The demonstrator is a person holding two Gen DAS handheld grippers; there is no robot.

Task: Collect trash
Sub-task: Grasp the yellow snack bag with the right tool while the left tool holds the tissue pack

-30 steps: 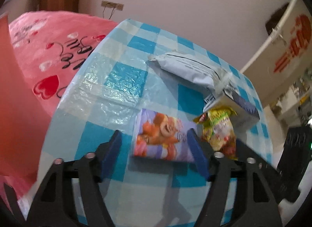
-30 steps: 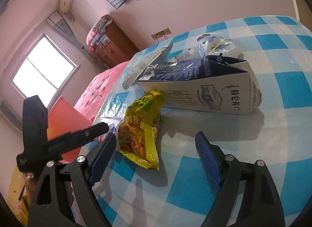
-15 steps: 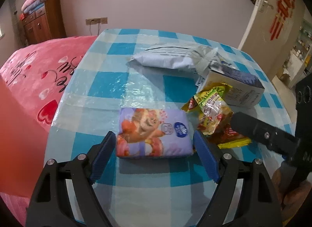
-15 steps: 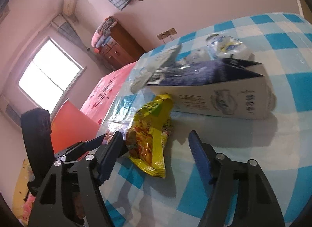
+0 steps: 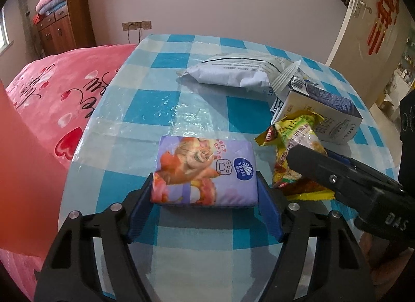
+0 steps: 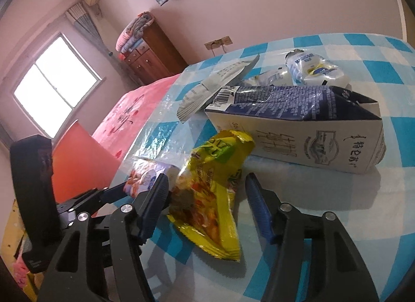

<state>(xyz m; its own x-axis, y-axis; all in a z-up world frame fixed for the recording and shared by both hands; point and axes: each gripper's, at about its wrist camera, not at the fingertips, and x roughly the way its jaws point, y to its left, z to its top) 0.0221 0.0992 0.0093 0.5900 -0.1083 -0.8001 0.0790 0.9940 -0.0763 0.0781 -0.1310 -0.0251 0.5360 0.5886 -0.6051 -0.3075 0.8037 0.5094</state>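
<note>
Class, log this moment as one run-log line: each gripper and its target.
left gripper: closing, pads at tissue pack sides | right gripper: closing around yellow snack wrapper, right pad clear | both on checked tablecloth

Worktop (image 5: 166,109): covered in a check of bright blue, pale blue and off-white squares under glossy clear film.
Tissue pack (image 5: 205,172): lilac, with an orange-brown cartoon bear and a dark blue round logo.
Snack wrapper (image 6: 215,195): yellow, with a green panel and orange-red food print.
Carton (image 6: 306,130): white sides with dark script, navy top with fine white print.
Pouch (image 5: 233,73): white-grey with black text lines.
Bottle (image 6: 311,68): white, with blue and yellow label.
Bed (image 5: 59,94): pink cover, red hearts, black lettering.
Cabinet (image 5: 67,26): reddish-brown wood.
Hand-held gripper, left (image 5: 205,213) and right (image 6: 207,211): black frames, blue pads.
</note>
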